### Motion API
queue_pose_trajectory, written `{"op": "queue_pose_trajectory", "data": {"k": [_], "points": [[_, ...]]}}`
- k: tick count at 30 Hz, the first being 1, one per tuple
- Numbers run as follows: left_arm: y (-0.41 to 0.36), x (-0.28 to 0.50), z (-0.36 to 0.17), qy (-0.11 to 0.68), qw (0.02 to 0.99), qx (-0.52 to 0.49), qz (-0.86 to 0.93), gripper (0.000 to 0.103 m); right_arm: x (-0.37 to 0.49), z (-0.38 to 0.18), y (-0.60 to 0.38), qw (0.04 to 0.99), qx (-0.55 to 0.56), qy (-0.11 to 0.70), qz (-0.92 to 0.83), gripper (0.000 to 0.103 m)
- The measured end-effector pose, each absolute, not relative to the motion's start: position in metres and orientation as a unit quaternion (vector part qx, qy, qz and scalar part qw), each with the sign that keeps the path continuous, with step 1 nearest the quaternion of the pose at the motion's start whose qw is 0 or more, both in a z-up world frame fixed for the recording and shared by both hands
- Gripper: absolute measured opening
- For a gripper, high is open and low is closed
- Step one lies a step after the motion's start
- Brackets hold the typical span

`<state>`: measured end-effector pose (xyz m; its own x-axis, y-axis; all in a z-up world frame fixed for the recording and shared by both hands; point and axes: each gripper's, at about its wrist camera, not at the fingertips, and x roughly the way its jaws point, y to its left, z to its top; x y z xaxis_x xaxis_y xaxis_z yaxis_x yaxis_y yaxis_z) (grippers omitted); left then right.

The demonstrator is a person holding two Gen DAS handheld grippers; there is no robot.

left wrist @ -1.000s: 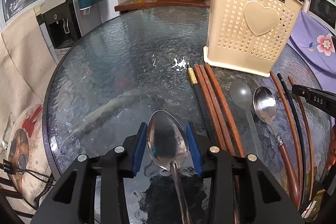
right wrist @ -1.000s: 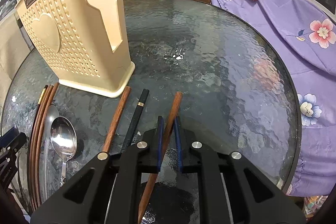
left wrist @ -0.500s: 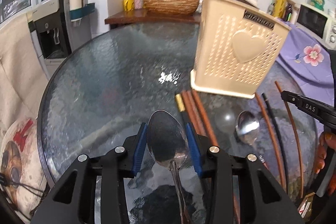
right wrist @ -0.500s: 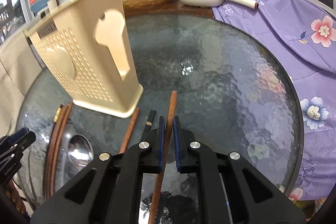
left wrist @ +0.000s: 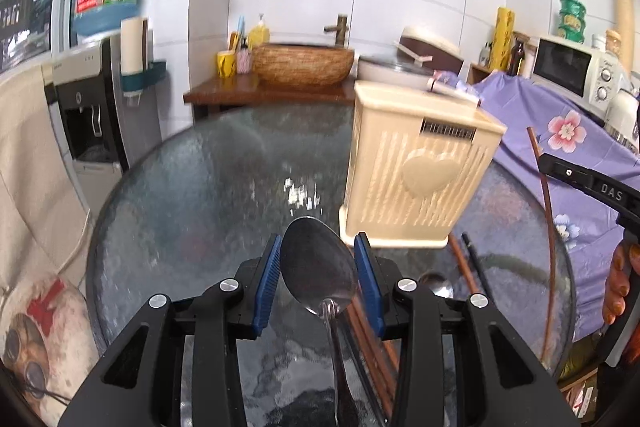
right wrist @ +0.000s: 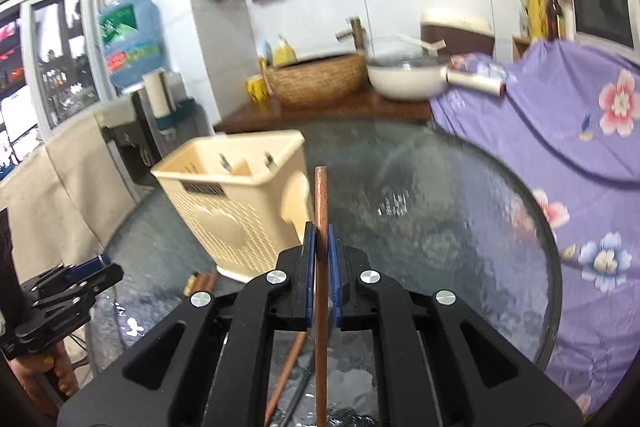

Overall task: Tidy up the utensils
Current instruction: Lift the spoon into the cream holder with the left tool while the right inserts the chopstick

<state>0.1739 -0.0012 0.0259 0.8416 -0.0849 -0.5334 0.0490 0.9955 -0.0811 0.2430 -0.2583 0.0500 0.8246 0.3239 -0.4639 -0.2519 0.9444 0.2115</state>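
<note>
Both loaded for the beige holder [right wrist: 240, 203]: left gripper [left wrist: 316, 283] fingers clamped on a spoon [left wrist: 318, 265], right gripper [right wrist: 319, 267] pinching a wooden chopstick [right wrist: 321, 211], raised to clear its rim.

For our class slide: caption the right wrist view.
Right gripper grips a wooden chopstick above the cream utensil holder.

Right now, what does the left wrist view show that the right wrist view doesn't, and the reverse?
Only the left wrist view shows the left gripper closed on a metal spoon, and a second spoon lying on the glass table. Only the right wrist view shows the utensil holder's open top with its dividers, and the right gripper shut on a wooden chopstick. Both show the holder, the table, loose chopsticks by the holder, and the woven basin behind.
</note>
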Motion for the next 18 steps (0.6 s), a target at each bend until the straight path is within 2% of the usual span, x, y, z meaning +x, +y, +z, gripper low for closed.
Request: {"op": "queue_pose_trajectory", "data": {"k": [5,18], "points": [[-0.006,0.173,0.039,0.257,0.965,-0.023,-0.041,0.036,0.227,0.071,-0.255,0.958,0.063,0.228,0.165,0.007],[0.0,0.172,0.052,0.251,0.966,-0.034,-0.057,0.036,0.21,0.082,-0.259,0.957,0.052,0.215,0.187,0.007]]}}
